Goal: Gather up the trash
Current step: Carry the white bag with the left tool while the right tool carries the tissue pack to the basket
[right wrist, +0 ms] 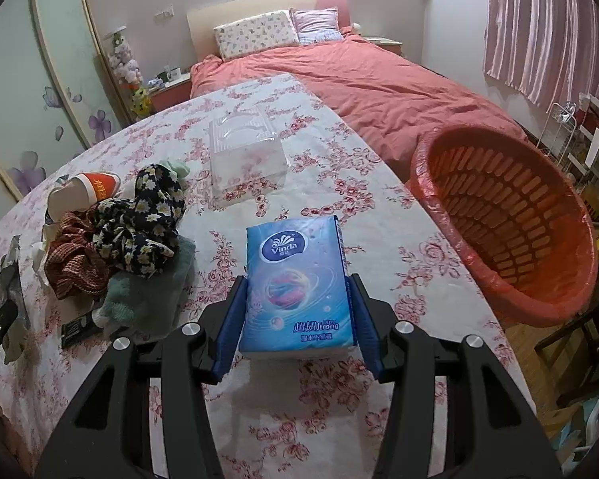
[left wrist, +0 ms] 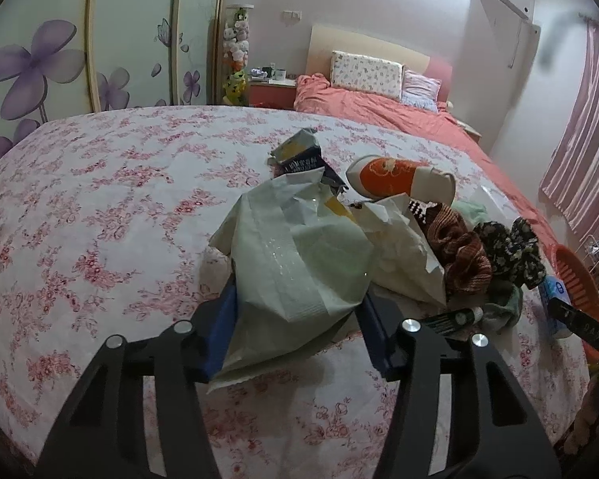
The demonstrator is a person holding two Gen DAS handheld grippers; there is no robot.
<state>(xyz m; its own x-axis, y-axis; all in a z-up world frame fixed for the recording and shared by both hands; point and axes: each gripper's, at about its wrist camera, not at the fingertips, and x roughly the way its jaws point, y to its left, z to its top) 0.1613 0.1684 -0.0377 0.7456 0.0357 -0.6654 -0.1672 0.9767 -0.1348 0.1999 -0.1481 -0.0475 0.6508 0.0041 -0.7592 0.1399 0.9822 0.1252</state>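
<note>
Left claw [left wrist: 295, 319]: blue pads pressed against both sides of a pale green plastic wrapper [left wrist: 299, 255], lifted slightly off the floral bench [left wrist: 100, 207].

Right claw [right wrist: 297, 311]: clamped on a blue Vinda tissue pack [right wrist: 299, 279].

Ahead-right of the right claw, the orange basket [right wrist: 511, 215], lined with a bag, looks empty as far as visible, so nothing is collected yet.

Beyond the left claw lie crumpled white paper [left wrist: 399, 255] and a torn dark packet [left wrist: 303, 159], still to gather. Scrunchies [left wrist: 459, 251] are probably not trash.
</note>
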